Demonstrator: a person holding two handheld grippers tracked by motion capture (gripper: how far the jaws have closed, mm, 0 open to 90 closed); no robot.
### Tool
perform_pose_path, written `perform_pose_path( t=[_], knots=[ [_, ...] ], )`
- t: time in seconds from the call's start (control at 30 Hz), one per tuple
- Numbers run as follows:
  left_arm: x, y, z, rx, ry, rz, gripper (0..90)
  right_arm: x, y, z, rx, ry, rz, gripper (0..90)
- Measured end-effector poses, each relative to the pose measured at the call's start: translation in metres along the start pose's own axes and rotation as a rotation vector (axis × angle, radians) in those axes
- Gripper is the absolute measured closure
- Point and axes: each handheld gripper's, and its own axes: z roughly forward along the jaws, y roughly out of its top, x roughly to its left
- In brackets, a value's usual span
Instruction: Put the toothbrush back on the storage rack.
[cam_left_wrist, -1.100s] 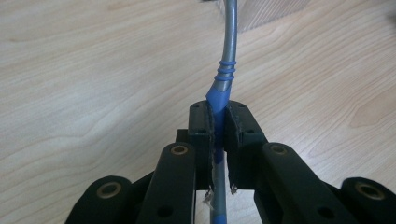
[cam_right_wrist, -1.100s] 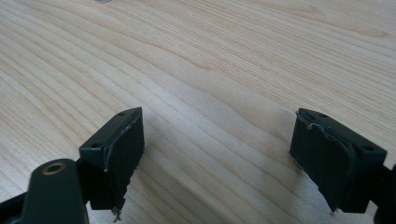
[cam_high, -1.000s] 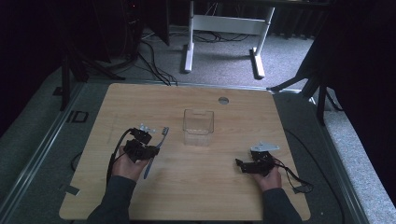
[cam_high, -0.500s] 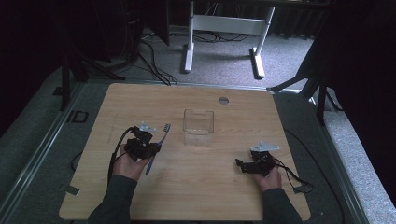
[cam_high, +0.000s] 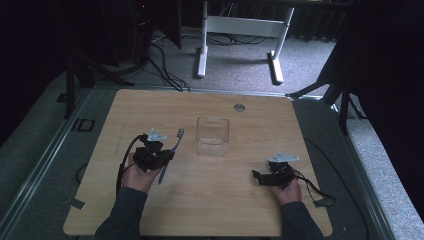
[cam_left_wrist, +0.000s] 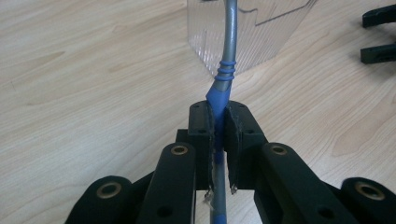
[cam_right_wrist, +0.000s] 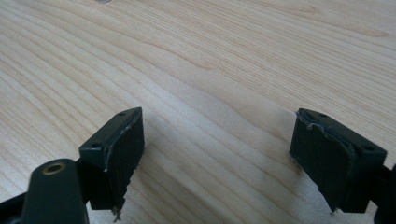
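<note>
A toothbrush (cam_high: 173, 146) with a grey and blue handle is clamped in my left gripper (cam_high: 167, 155), left of the table's middle. Its head points away from the person, toward a clear plastic box (cam_high: 212, 136). In the left gripper view the jaws of the left gripper (cam_left_wrist: 218, 117) press on the blue part of the toothbrush (cam_left_wrist: 228, 51), whose grey neck runs up in front of the clear box (cam_left_wrist: 266, 32). My right gripper (cam_high: 256, 176) rests at the front right, open. The right gripper (cam_right_wrist: 217, 154) has bare wood between its jaws.
The wooden table (cam_high: 260, 125) has a round grommet hole (cam_high: 239, 107) near its far edge. Cables trail from both grippers. A white desk frame (cam_high: 240, 35) stands on the floor beyond the table. The right gripper's jaws (cam_left_wrist: 379, 35) show at the top right of the left gripper view.
My left gripper has shifted the toothbrush slightly forward, its head a little nearer the clear box. The right gripper has stayed where it was.
</note>
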Motion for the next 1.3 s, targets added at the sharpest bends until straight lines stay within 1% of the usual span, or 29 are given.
perform_pose_path(
  t=[0.37,0.77,1.17,1.3],
  knots=[
    [0.0007,0.0006,-0.0013,-0.042,-0.003,0.015,81.6,0.0,0.0,0.0,0.0,0.0,0.0,17.1],
    [0.0014,0.0019,-0.0028,-0.085,-0.011,0.016,81.6,0.0001,0.0,0.0,-0.001,0.0,0.001,17.1],
    [0.0025,0.004,-0.0076,-0.146,-0.01,0.023,81.6,0.0,0.0,0.0,0.0,0.0,0.0,17.1],
    [0.0024,0.0042,-0.0085,-0.166,-0.018,0.023,81.6,0.0,0.0,0.0,0.0,0.0,0.0,17.1]
  ],
)
